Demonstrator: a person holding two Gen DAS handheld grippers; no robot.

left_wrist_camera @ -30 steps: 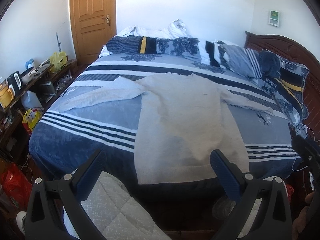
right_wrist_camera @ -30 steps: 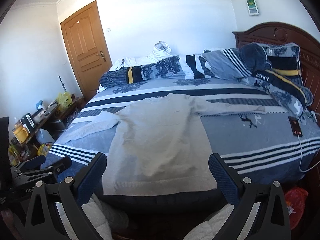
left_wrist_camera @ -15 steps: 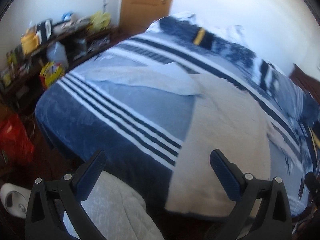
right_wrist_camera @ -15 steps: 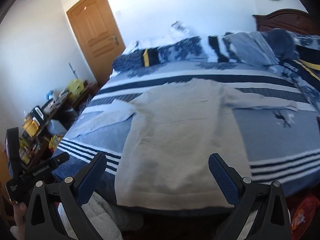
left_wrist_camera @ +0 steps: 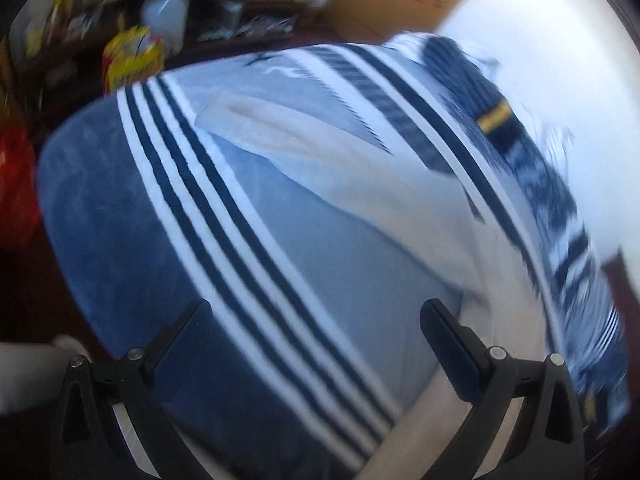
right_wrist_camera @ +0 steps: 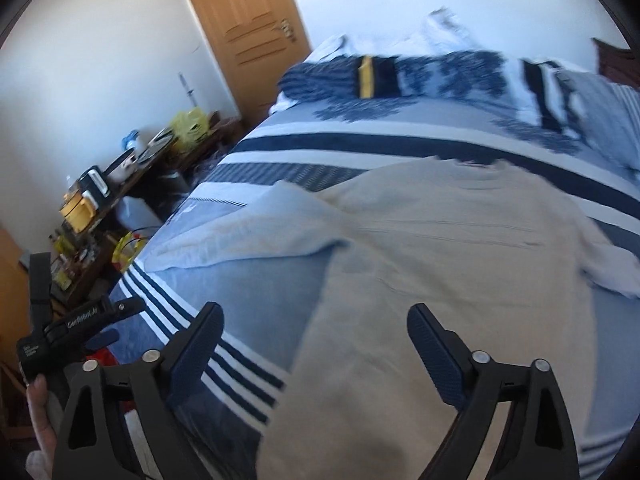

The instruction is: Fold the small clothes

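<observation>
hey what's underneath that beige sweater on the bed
The beige sweater lies flat on a blue, white and navy striped blanket, which shows all around it. Whatever is directly beneath the sweater's body is covered, so nothing else can be confirmed there.

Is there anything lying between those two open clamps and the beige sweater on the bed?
Nothing visible does. The sweater lies flat on the striped blanket. The right tool is open just above its lower left edge. The left tool is open over bare blanket, and the stretch to the sleeve is open.
</observation>
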